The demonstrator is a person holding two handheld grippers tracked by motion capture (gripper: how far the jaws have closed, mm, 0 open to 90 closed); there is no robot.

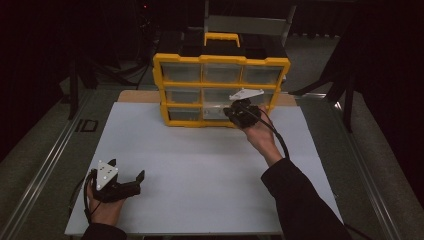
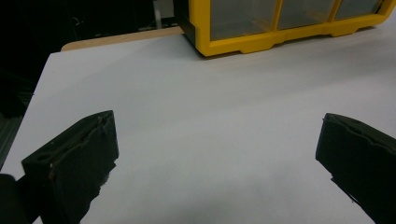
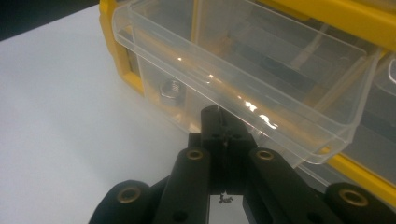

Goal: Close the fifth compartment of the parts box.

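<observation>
Two tools: right tool (image 3: 227, 122) pressed together at clear drawer (image 3: 243, 70) lip, left tool (image 2: 217, 154) spread over bare white board (image 2: 196, 116).

I count one yellow organizer box (image 1: 221, 90) on the table, with one yellow carry handle (image 1: 221, 38) on top. Its front shows nine clear drawers, three rows of three. One of them, the clear drawer (image 3: 243, 70), stands pulled out from the frame; the other eight sit flush as far as I can tell. In the compartment below it I make out one metal nut (image 3: 169, 89). I have two grippers: the left gripper (image 1: 126, 171) and the right gripper (image 1: 231, 112), each with two black jaws. One white board (image 1: 200, 170) covers the table. Two hands hold the grippers.
</observation>
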